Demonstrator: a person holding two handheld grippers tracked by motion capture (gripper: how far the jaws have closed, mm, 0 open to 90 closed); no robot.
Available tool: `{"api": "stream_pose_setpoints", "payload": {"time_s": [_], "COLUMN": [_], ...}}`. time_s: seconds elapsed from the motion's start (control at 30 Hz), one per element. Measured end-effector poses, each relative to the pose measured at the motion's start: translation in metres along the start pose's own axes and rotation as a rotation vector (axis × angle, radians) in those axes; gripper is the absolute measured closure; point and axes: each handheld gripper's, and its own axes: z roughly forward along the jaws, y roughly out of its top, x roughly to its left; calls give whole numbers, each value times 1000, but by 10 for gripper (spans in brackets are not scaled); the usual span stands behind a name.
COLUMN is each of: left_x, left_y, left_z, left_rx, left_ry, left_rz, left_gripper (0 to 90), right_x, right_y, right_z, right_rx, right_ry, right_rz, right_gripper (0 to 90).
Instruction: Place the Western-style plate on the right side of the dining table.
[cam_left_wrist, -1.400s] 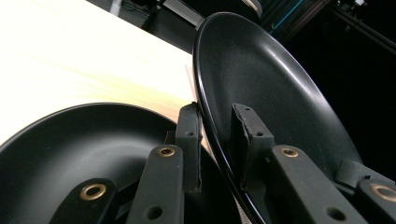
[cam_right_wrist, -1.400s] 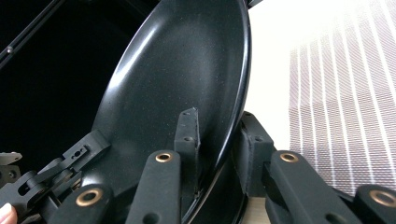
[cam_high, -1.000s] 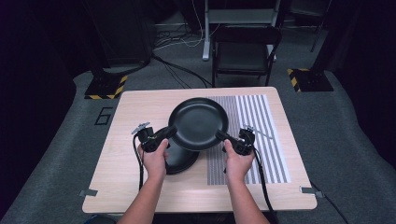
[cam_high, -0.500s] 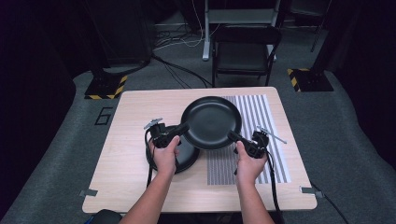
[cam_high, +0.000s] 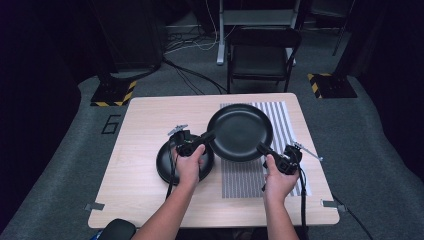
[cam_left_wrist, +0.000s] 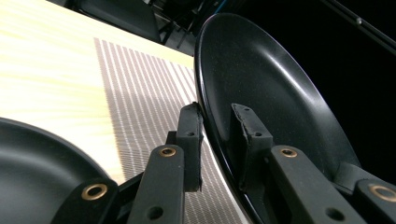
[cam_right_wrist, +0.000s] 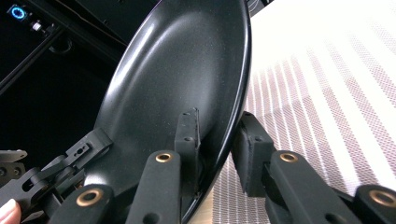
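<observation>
glossy speckled black plate, pale wood-grain table, striped mat

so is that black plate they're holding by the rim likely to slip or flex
The raised plate looks rigid: pinched at opposite rim edges by the left gripper and right gripper, it shows no sag. Its glossy finish suggests it could slip between the jaws. It probably isn't heavy, since rim pinches alone carry it.
</observation>
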Motion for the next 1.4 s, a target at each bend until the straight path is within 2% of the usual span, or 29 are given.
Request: {"api": "stream_pose_setpoints", "payload": {"time_s": [0.6, 1.03, 1.4], "left_x": [-20, -26, -21], "left_y": [-7, -8, -14], "left_z": [24, 36, 49], "left_rx": [40, 57, 83], "left_ry": [-50, -58, -43], "left_rz": [6, 1, -13], "left_gripper": [745, 746, 745], "right_x": [-17, -24, -35], "right_y": [7, 13, 16], "right_z": [-26, -32, -25], "right_rx": [-50, -61, -48], "right_ry": [-50, -64, -81], "right_rz": [18, 21, 18], "right_gripper": [728, 728, 729]}}
